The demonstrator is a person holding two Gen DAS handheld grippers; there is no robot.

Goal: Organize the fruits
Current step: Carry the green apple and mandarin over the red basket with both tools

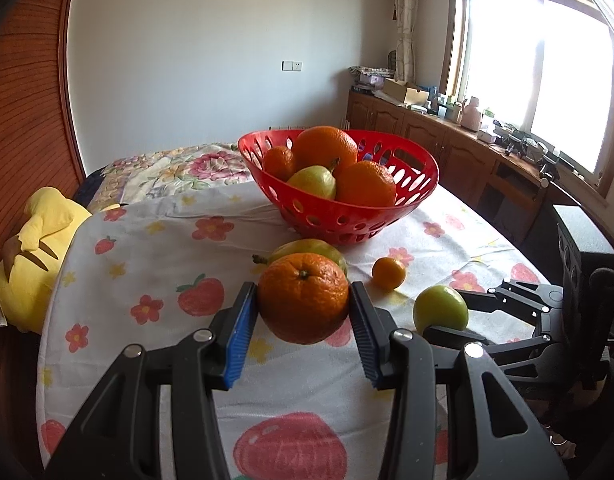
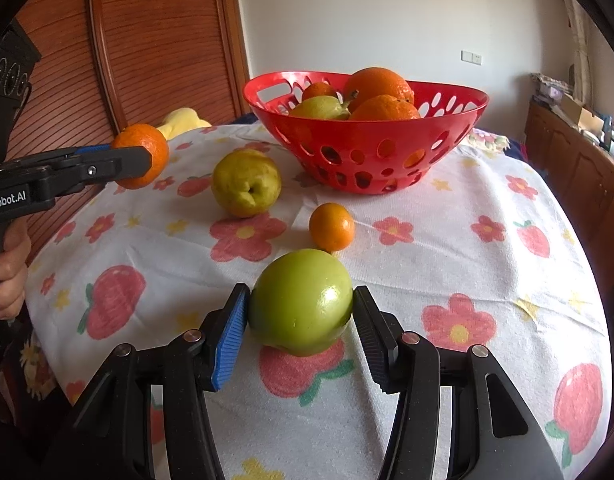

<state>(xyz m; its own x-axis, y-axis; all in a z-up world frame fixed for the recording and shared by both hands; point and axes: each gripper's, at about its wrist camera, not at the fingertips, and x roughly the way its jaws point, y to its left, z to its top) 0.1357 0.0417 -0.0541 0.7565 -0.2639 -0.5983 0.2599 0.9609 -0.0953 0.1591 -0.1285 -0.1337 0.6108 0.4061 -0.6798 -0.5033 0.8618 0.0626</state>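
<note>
My left gripper (image 1: pixel 303 300) clamps a round orange mandarin (image 1: pixel 303 298) above the flowered tablecloth (image 1: pixel 155 248), short of the red perforated plastic basket (image 1: pixel 339 200); my right gripper (image 2: pixel 301 312) pinches a shiny green apple (image 2: pixel 301 302) resting on the cloth.

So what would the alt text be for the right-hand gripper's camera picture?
A handheld gripper clasps a green apple resting on a flowered tablecloth. Beyond it lie a small orange and a pear, before a red basket of fruit. At left, a second gripper holds an orange in the air.
</note>
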